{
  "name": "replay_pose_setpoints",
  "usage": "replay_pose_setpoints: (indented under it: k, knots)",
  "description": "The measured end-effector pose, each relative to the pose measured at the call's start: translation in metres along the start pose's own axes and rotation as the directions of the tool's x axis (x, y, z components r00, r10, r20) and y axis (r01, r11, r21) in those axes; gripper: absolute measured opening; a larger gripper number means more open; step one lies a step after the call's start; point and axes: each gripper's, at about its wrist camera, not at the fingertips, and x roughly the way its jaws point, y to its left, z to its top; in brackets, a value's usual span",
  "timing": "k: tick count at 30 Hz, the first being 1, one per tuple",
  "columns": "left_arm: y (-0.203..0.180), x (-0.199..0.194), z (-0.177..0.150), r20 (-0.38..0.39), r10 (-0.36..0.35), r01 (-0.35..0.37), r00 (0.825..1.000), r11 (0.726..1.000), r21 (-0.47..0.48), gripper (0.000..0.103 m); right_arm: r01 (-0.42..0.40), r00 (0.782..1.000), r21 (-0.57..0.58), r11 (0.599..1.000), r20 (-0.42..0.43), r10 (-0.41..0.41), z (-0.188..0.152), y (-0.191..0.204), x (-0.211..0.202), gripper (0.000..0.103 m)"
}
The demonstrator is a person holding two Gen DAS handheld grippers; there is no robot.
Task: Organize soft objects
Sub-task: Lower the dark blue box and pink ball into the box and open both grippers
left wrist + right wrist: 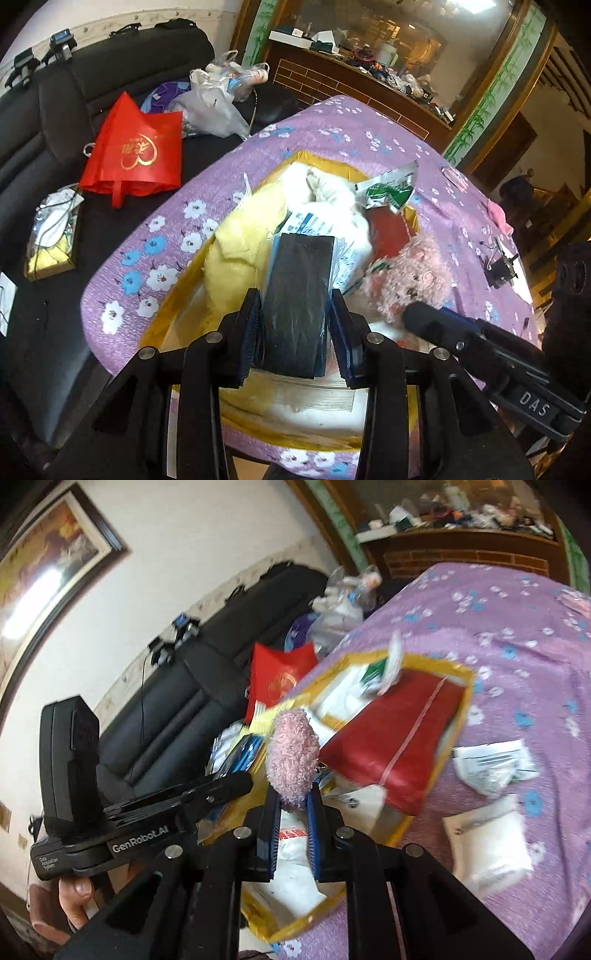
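Nearest in the left wrist view, a dark flat pack in clear wrap (297, 302) is clamped between the left tongs (295, 332), standing up on its edge with both blue pads pressed to its sides. It is held right over the yellow-rimmed box (166, 306), which sits on the purple floral cloth (147, 229) covering the desk.

In the right wrist view, a fuzzy pink plush toy (293, 755) is pinched by the right tongs (293, 812), poking up from between the narrow pads, also over the box. The same plush (410, 277) is seen from the left view beside the dark pack, its little face showing, with one right finger (436, 321) touching it.

Inside the box a yellow fluffy thing (236, 251) is tucked at the left, a white soft item (328, 192) lies further back, a red packet (391, 753) fills the right part, and a torn green-and-white sachet (391, 188) sticks up at the far rim.

On the cloth right of the box, a white padded pouch (487, 845) and a crumpled clear packet (491, 764) are lying a bit apart.

Further off, a red tote bag (136, 155) with a gold heart and some white plastic bags (218, 103) are resting on the black sofa (55, 110). Behind that, a cluttered brick-fronted counter (351, 85) is seen.
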Motion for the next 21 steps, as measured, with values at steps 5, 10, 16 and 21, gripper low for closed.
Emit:
replay_pose_setpoints:
  k: [5, 10, 16, 21]
  knots:
    - [0.004, 0.004, 0.001, 0.012, -0.009, 0.009, 1.000, 1.000, -0.022, 0.041, -0.037, 0.999, 0.043, 0.998, 0.031, 0.036, -0.003, -0.006, -0.013, 0.026]
    - [-0.004, -0.014, 0.000, 0.130, 0.006, -0.007, 0.991, 1.000, 0.004, 0.072, -0.082, 0.992, 0.103, 0.991, 0.104, 0.072, -0.004, -0.019, -0.042, 0.056]
    - [-0.019, -0.020, -0.005, 0.137, -0.046, 0.044, 0.989, 0.999, 0.018, 0.072, -0.081, 0.983, 0.153, 0.985, 0.175, 0.053, -0.011, -0.036, -0.080, 0.060]
    - [-0.049, -0.019, -0.004, 0.131, 0.005, -0.019, 0.991, 0.993, 0.113, 0.072, -0.029, 0.980, 0.223, 0.974, 0.200, -0.016, -0.023, -0.075, -0.108, 0.063]
